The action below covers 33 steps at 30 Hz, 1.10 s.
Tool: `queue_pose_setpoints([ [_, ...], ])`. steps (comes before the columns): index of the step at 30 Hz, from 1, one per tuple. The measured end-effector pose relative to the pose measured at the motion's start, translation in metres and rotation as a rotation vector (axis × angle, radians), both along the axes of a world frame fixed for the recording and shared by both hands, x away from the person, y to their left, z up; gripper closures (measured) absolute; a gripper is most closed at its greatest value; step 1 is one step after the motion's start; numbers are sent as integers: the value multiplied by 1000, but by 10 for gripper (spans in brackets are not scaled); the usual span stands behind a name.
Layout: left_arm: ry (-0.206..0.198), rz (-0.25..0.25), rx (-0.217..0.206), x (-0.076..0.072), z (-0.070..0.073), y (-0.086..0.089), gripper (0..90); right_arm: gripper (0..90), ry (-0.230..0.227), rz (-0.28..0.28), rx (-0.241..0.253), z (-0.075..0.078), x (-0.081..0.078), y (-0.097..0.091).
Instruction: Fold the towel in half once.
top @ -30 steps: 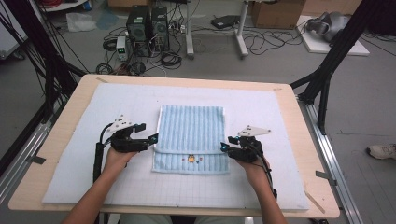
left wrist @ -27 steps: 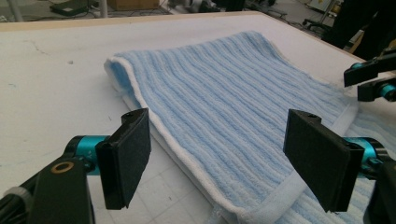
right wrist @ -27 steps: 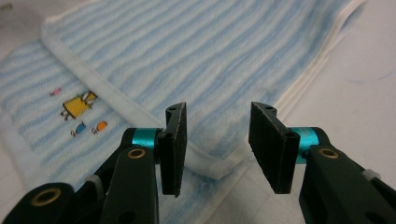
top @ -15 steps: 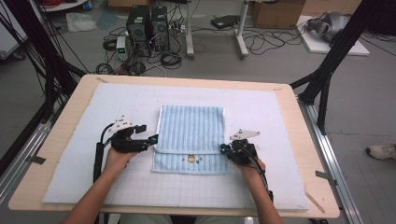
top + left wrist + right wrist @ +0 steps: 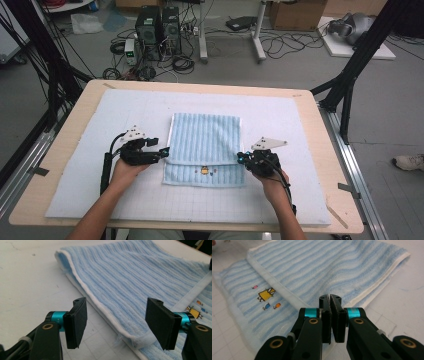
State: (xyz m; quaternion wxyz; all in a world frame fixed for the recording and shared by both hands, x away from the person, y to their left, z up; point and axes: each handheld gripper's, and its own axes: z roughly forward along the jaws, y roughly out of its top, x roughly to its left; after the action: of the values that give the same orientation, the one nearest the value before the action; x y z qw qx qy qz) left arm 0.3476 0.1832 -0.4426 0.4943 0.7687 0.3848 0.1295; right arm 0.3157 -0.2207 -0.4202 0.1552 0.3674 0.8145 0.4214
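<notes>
Pressed together, the right gripper (image 5: 329,312) fingers have pinched the right edge of the folded blue striped towel (image 5: 205,147), which lies at the middle of the white mat (image 5: 300,120). Jaws of the left gripper (image 5: 117,325) stand wide apart around the towel's left hem, having just been closing, pads not touching cloth. Both forearms reach in low from the near table (image 5: 75,105) edge.

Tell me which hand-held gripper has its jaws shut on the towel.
The right hand-held gripper: its jaws pinch the towel's edge, while the left hand-held gripper, closing, stands open around the other edge.
</notes>
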Motion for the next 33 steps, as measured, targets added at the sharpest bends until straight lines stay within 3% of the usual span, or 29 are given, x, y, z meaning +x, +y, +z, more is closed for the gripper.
queue_pose_setpoints([
  [4, 17, -45, 65, -1, -3, -9, 381, 873, 8, -1, -28, -4, 2, 3],
  [8, 21, -57, 129, -2, -5, -15, 472, 865, 11, -9, -29, -7, 3, 3],
  [16, 10, -63, 179, -3, -8, -23, 679, 860, 24, -11, -29, -9, 4, 3],
  [19, -6, -56, 172, -4, -7, -23, 802, 854, 27, -9, -32, -9, 5, 3],
  [25, -40, -72, 140, -7, -2, -21, 850, 826, 25, -15, -33, -9, 5, 3],
  [29, -51, -89, 106, -8, 1, -19, 865, 670, 38, -14, -29, -9, 5, 1],
  [33, -51, -88, 47, -9, 4, -16, 866, 543, 56, 56, -66, -13, 3, 6],
])
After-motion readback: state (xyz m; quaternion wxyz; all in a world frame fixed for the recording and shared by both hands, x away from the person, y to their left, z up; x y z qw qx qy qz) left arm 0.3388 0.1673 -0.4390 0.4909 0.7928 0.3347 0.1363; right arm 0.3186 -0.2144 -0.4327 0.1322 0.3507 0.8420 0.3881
